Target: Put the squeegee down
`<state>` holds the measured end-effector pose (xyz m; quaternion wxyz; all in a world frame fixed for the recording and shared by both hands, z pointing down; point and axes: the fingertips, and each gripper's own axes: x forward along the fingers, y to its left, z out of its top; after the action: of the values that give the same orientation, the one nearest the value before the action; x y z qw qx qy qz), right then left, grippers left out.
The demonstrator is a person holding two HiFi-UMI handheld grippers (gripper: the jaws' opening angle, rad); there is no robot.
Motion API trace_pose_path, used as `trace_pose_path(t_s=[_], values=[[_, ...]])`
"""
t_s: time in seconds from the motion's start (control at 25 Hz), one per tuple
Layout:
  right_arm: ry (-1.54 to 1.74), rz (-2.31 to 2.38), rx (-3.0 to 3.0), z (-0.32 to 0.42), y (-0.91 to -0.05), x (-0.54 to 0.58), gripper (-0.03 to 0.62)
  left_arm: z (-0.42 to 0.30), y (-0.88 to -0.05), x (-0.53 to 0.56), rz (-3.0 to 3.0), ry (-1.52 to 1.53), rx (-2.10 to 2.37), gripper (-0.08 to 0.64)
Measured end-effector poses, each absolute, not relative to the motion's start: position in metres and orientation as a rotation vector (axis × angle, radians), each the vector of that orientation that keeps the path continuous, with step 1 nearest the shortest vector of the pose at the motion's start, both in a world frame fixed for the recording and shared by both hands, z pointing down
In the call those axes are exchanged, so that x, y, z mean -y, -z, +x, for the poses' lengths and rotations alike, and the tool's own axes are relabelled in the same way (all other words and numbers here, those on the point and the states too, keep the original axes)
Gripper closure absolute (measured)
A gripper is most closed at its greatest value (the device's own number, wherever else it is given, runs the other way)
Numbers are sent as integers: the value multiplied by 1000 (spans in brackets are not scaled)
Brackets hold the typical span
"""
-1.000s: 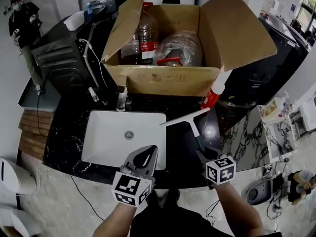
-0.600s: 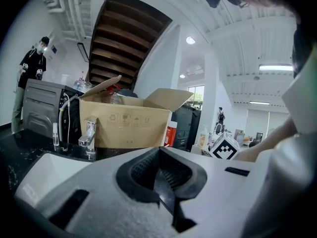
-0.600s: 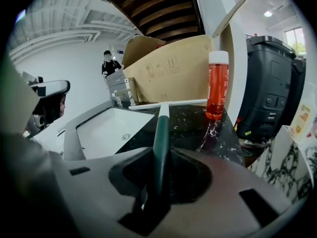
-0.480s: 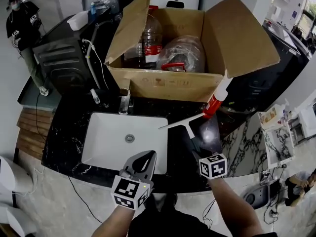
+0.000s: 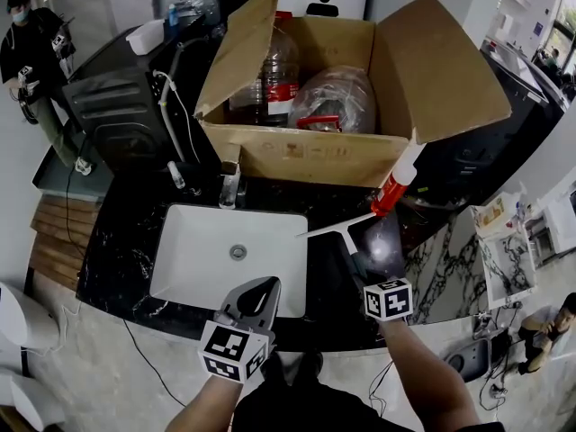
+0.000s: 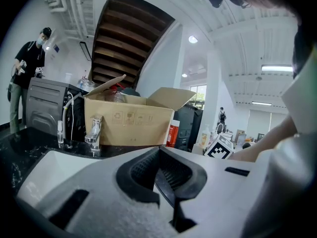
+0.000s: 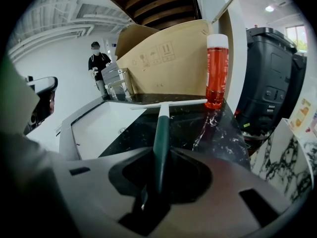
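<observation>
The squeegee has a white blade and a dark green handle. My right gripper is shut on that handle, with the blade pointing away from me. It hangs low over the black marble counter, just right of the white sink. Whether the blade touches the counter I cannot tell. My left gripper hovers at the sink's front edge, shut, with nothing between its jaws.
A large open cardboard box with bottles and a bag fills the back of the counter. A red bottle leans by the box's right corner, just beyond the blade. A chrome faucet stands behind the sink. A person stands at the far left.
My right gripper has sunk toward the counter with the squeegee, its blade now lower and closer to the sink's right edge. The left gripper has barely shifted.
</observation>
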<state>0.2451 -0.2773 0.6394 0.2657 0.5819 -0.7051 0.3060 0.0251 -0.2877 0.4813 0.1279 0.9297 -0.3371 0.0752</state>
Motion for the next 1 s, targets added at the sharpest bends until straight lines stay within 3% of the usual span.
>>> trace_pose_path(t_s=[1.0], values=[[-821,1654,1824,253,-631,255,483,8,-478,276,2717,-188,914,555]])
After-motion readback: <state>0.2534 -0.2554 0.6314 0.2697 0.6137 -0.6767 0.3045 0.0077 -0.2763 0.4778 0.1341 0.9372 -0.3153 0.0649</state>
